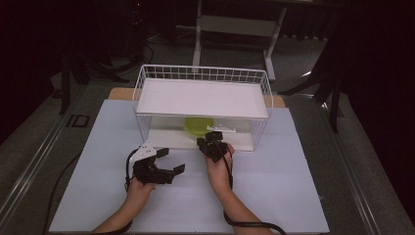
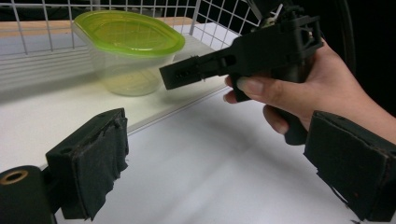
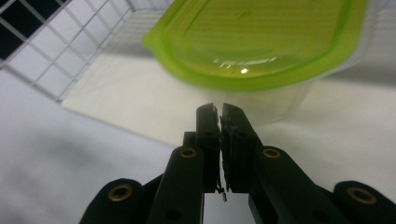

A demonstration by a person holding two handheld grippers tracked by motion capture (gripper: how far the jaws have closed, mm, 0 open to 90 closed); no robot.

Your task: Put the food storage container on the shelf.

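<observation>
- Sitting on the lower shelf point(image 1: 161, 138) of the white wire basket rack point(image 1: 203, 74), the clear container point(image 1: 198, 128) with its green lid point(image 2: 128, 31) is tucked under the rack's flat white top shelf point(image 1: 202, 98), a little left of the middle.
- Right claw point(image 1: 205, 142) is up at the near edge of that lower shelf, nose pointed at the container and just short of it.
- From the right gripper view, its two black jaws are pressed together with only a hairline gap, nothing between them; the right claw point(image 3: 220, 111) tip sits just in front of the container's clear wall point(image 3: 275, 105), below the lid's rim, and whether it touches cannot be told.
- The left gripper view catches the same thing from the side: the right claw, held in the person's right hand point(image 2: 303, 91), points toward the container point(image 2: 123, 70) with a small gap visible between them.
- Left claw point(image 1: 172, 160) rests out on the white tabletop point(image 1: 274, 186), near and to the left of the rack, well apart from the container.
- Its jaws stand wide apart, pads point(image 2: 100, 163) bare, gripping nothing.
- Both forearms come in from the near edge, black cables trailing back from each gripper.
- Beyond the rack, the legs of a white stand point(image 1: 235, 24) show against a dark room.
</observation>
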